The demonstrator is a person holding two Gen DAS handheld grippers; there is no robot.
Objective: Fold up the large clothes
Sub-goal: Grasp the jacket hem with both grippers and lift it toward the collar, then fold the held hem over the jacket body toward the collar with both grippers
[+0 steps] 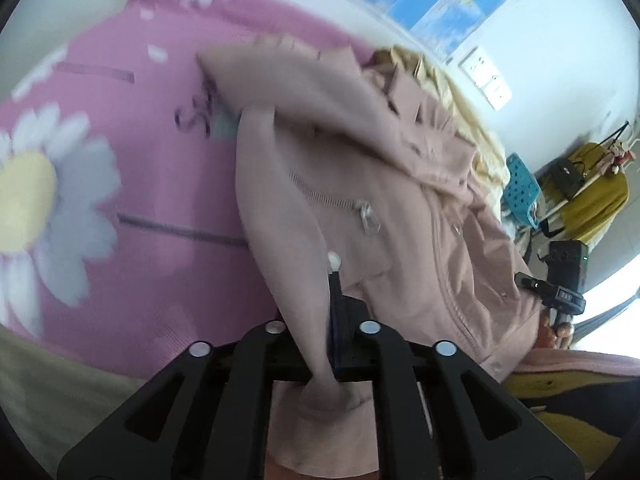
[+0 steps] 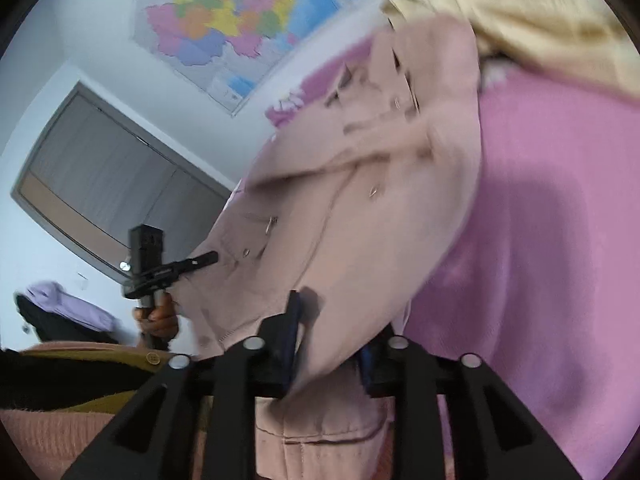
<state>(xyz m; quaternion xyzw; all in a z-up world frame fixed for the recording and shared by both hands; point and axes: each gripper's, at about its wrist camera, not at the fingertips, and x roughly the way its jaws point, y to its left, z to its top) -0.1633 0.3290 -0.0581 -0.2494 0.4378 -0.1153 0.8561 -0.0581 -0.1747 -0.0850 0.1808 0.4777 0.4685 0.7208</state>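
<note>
The pink bedspread (image 1: 168, 160), printed with white daisies, covers the bed and is the largest surface in both views. On it lies one dusty-pink zip jacket (image 1: 400, 216), partly lifted off the spread, with the hem end toward both grippers and the collar end away, near a pale yellow garment (image 1: 452, 92) bunched at the far edge.

The left gripper (image 1: 334, 312) has its jaws pressed together on a gathered fold of the jacket; the cloth is drawn into a tight twist between the pads and spills out below the linkage. The right gripper (image 2: 332, 340) pinches a thicker fold of the same jacket: its blue pads stand a little apart, with the fabric filling the space between them and hanging down behind.

Count: one jacket, two grippers, one chest-pocket zipper (image 1: 332, 200) with its pull lying flat.

The left wrist view alone shows the daisy print clearly, a wall socket plate (image 1: 486, 80), a turquoise plastic stool (image 1: 520, 188), and the right gripper seen from the side at the jacket's far edge. The right wrist view alone shows a coloured wall map (image 2: 240, 12), a grey door (image 2: 108, 184), and a hand (image 2: 158, 316) around the handle of the left gripper, whose fingers reach into the jacket's edge.
</note>
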